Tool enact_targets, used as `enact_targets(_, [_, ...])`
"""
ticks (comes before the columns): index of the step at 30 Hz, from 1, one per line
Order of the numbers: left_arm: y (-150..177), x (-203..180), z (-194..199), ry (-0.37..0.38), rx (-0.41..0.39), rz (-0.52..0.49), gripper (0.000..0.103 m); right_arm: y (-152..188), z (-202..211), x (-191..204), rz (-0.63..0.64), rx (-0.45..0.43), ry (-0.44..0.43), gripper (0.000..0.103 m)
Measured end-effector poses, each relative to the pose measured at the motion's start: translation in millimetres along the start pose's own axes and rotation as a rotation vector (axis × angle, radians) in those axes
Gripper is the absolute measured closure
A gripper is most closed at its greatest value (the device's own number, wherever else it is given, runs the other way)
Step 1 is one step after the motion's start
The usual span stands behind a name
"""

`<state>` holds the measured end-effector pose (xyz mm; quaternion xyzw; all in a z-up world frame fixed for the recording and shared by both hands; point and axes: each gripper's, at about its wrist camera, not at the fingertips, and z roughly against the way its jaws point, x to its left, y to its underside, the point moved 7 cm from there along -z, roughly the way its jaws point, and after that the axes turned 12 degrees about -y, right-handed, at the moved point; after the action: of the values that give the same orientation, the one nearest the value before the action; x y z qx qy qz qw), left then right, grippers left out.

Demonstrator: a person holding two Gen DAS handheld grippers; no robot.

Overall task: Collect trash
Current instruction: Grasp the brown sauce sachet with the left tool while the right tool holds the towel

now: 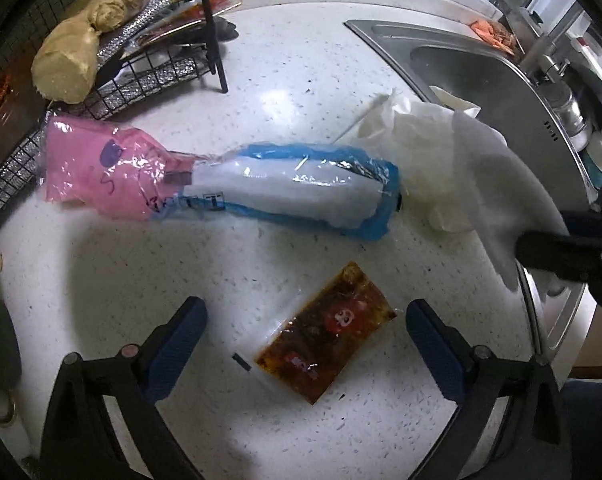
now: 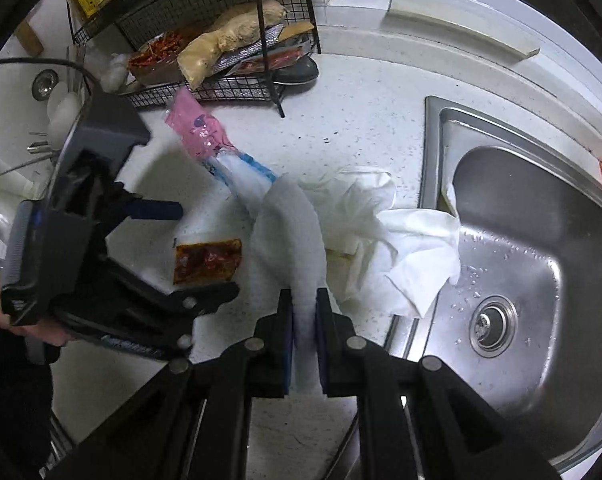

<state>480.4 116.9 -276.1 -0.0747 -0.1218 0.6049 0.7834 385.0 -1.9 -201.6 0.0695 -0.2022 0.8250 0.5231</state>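
Left wrist view: left gripper (image 1: 307, 340), jaws spread wide, hanging over the brown-red sauce sachet (image 1: 327, 334) on the white speckled tabletop (image 1: 101, 280); pink-and-blue plastic wrapper (image 1: 221, 184) at 12 o'clock of the sachet.

Right wrist view: right gripper (image 2: 305, 344), jaws pinching a white paper towel (image 2: 289, 236); steel sink (image 2: 533, 240) at 3 o'clock.

Setting is identified as a home kitchen. A speckled white countertop (image 1: 285, 92) is fitted with a stainless-steel sink (image 2: 541, 280) with drain. A black wire rack (image 2: 221, 92) is stocked with bagged food (image 1: 81, 52); eggs (image 2: 63, 110) are seen beside it.
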Motion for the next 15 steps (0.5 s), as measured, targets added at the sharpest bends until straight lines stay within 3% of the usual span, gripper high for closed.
enact_targets(3, [-1, 2, 2, -0.039, 0.003, -0.004, 0.026, 1, 2, 0, -0.011, -0.012, -0.032, 0.094])
enact_targets(6, [0, -3, 11, -0.032, -0.013, -0.004, 0.067, 4, 4, -2, -0.017, -0.014, -0.039, 0.094])
enact_targets(9, [5, -12, 15, -0.032, -0.022, 0.01, 0.072, 8, 8, -3, -0.014, -0.016, -0.037, 0.094])
enact_targets(13, [12, -19, 25, 0.002, -0.015, 0.079, 0.091, 18, 14, -8, -0.022, -0.019, -0.004, 0.094])
enact_targets(15, [22, -23, 34, 0.004, -0.008, 0.103, 0.092, 26, 19, -9, -0.029, -0.019, -0.006, 0.094])
